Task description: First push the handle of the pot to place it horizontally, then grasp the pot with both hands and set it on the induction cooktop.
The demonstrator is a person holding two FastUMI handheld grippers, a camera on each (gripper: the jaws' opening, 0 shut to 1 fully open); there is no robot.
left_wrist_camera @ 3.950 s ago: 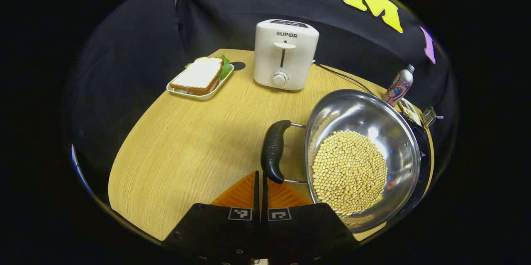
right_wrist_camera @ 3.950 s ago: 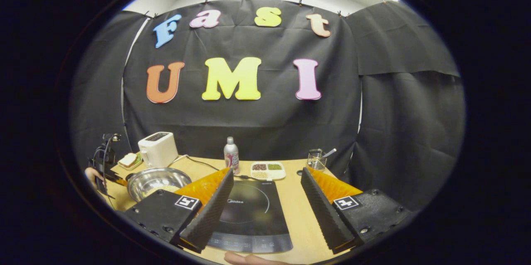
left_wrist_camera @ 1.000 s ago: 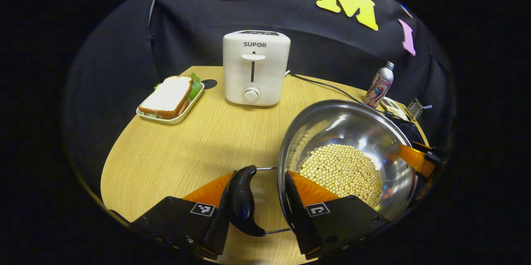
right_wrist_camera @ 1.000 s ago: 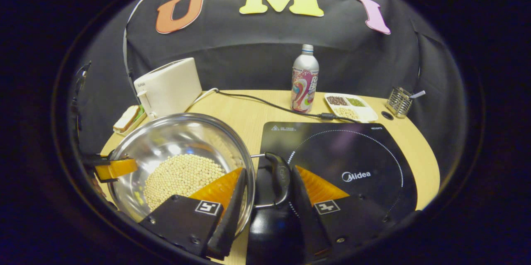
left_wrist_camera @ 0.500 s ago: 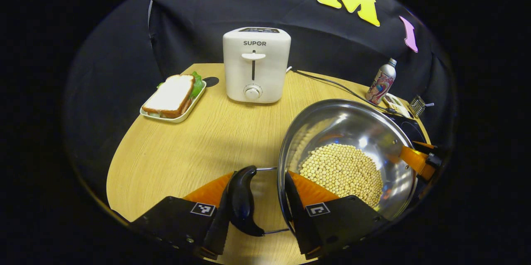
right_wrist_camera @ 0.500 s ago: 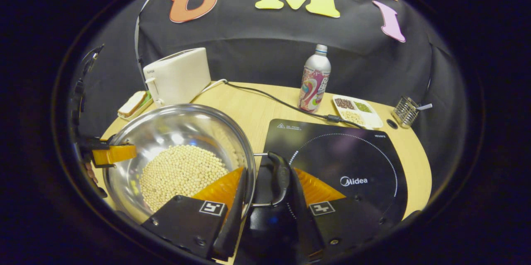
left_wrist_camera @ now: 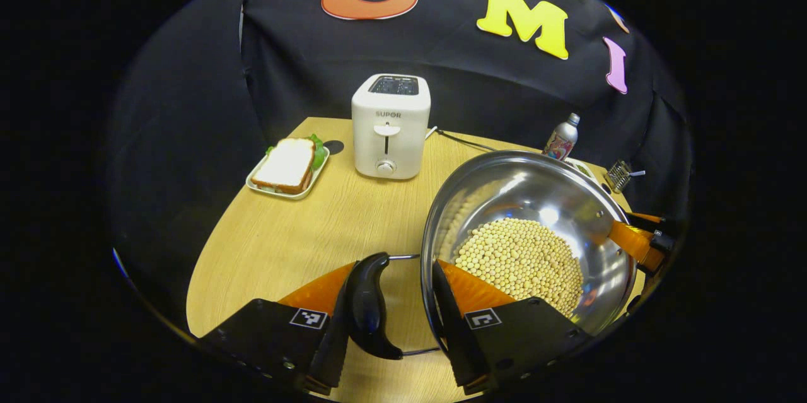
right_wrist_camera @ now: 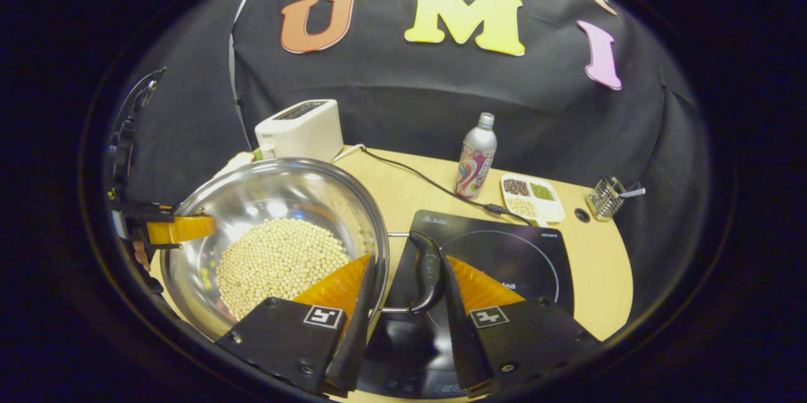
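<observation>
Pot (left_wrist_camera: 529, 226) now higher off table (left_wrist_camera: 302, 233)

Bright, sharp; fisheye-warped edges

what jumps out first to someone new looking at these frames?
The shiny steel pot heaped with pale beans, held between both grippers, each straddling the rim and a black side handle. Next, the black induction cooktop just right of the pot, and the white toaster at the table's back.
</observation>
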